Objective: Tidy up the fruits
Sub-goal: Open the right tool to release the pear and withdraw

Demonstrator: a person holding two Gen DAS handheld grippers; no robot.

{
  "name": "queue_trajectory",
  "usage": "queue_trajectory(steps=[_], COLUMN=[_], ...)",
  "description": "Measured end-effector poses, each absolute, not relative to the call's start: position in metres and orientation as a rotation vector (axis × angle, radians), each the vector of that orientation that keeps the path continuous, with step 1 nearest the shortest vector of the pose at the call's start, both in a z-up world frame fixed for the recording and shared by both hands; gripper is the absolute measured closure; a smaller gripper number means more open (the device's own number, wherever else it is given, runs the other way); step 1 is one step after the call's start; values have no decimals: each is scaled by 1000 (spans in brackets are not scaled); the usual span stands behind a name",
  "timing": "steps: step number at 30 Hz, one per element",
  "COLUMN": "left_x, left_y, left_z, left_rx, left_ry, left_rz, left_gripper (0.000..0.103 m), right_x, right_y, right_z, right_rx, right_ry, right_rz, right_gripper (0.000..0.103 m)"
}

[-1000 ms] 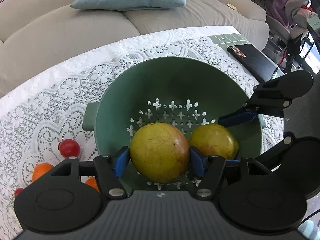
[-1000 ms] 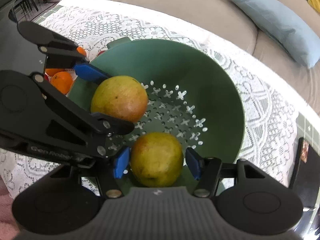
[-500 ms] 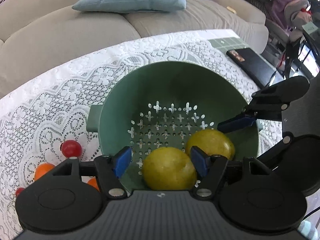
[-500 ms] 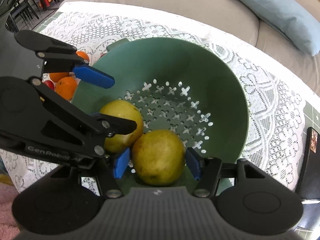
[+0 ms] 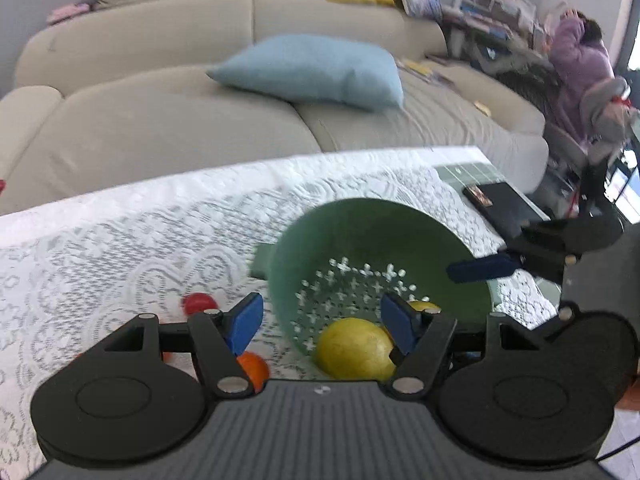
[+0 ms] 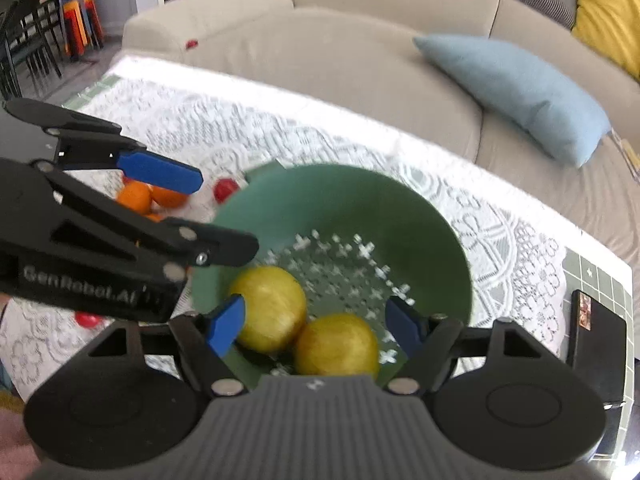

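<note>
I am steering two handheld grippers over a lace-covered desk point(image 5: 120, 248). Both sets of jaws are spread apart and carry nothing. Two yellow-green fruits lie touching in a green colander point(image 6: 420, 216): one point(image 6: 272, 312) just ahead of my right gripper's point(image 6: 316, 320) left jaw, the other point(image 6: 338, 350) between those jaws. Outside my left gripper's point(image 5: 320, 320) left jaw wait small oranges point(image 6: 136, 198) and red fruits point(image 5: 199, 304) on the lace. I judge them light, firm, smooth and prone to rolling, so I would pinch each across its widest middle. The colander's handle point(image 5: 262, 260) and rim crowd that cluster, and a black device point(image 6: 596, 336) lies beyond my right jaw.
</note>
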State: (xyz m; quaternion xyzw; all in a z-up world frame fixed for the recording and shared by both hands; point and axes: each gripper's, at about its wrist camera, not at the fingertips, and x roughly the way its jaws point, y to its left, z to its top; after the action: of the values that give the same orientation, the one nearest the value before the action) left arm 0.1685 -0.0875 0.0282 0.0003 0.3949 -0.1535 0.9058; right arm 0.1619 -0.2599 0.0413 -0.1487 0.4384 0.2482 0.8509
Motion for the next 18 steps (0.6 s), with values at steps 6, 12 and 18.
queue_trajectory(steps=[6,12,18], left_x=[143,118,99], left_y=[-61,-30,6], left_z=[30,26,15], left_rx=[-13,-66,-147], left_ry=[758,697,681], left_rz=[-245,-178,-138], left_gripper=[24,24,24], right_x=[128,99,71], right_y=[-246,-230,-213], right_z=[48,44,38], right_rx=[-271,-205,-122], right_ry=[800,689,616], right_rz=[513,489,460], right_gripper=[29,28,28])
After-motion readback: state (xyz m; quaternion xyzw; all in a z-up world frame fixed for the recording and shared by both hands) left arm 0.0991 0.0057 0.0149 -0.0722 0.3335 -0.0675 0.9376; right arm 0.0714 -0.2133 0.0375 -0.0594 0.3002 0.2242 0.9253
